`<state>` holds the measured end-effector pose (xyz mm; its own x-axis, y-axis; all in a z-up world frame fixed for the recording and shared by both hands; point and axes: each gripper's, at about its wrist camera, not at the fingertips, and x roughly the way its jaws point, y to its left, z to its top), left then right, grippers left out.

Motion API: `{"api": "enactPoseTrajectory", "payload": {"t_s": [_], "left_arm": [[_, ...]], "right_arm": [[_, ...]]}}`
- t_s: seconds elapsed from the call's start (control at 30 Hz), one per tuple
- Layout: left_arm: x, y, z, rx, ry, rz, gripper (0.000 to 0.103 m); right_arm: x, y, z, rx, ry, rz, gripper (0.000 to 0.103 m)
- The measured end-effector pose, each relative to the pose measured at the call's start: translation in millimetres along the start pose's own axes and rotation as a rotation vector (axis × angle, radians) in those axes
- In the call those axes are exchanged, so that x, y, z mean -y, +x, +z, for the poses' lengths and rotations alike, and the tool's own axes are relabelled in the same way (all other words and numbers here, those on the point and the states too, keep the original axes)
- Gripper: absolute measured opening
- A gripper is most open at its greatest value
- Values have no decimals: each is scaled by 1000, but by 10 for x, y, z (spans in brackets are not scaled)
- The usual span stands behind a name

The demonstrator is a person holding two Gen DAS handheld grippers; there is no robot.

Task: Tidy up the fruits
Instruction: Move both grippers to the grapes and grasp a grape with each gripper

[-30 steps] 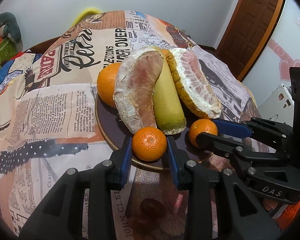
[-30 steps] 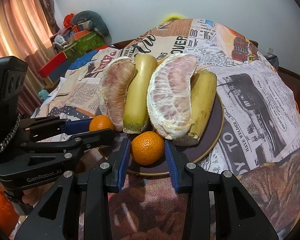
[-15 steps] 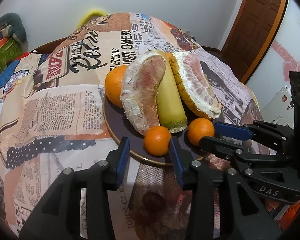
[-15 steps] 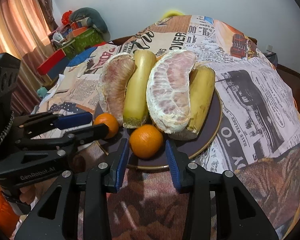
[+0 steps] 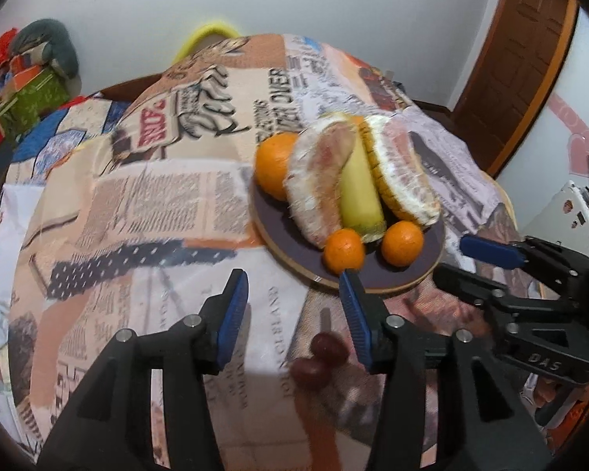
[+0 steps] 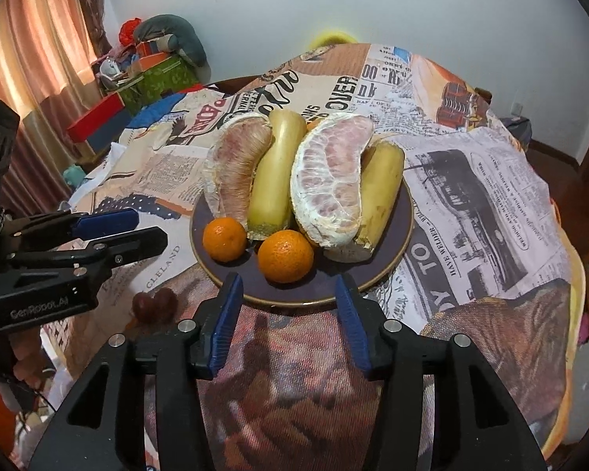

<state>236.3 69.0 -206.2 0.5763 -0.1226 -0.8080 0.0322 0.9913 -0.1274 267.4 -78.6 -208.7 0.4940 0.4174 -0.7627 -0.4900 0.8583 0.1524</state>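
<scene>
On the round dark plate with a tan rim, just ahead of the right tool, lie two small orange mandarins, two peeled pomelo wedges with white pith and two yellow bananas, their long axes running away from the tool, cut ends toward it; a large orange shows only from the left wrist view, half hidden behind the left wedge; the far banana is hidden there too. Two dark red grapes lie on the newspaper-print surface (off the plate), between the tools. The left tool has its jaws spread with nothing between them, its right finger against the plate's near rim; the right tool is likewise spread and empty; both have just been opening. The left view is blurred.
</scene>
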Motion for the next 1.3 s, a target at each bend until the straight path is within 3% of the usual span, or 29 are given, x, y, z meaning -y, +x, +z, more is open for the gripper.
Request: {"api": "enactPoseTrajectory", "payload": {"t_s": [0.3,0.53,0.63,0.83,1.07,1.3], "left_arm": [[-77,96,-308,-82,-24,-16,48],[22,62,-413,-62,-12,-56,47],[50,69,-416,-59,-6,-66,41],[10,37,-400,-66,-25,-85,31],[-180,-185,-408,-31,-62,-68,30],[-257,-217,-479,-44,-61,-46,30]], "right_arm": [[-135,40,-101,-11,-32,30,46],[-261,66,-171,-22,-66,61,45],[-281,65,-174,-25,-70,75,40],[-294,57,-171,-24,-68,82,40],[-446,161,-167,-43,-95,112,40],[-623,386,-120,-83,-111,156,29]]}}
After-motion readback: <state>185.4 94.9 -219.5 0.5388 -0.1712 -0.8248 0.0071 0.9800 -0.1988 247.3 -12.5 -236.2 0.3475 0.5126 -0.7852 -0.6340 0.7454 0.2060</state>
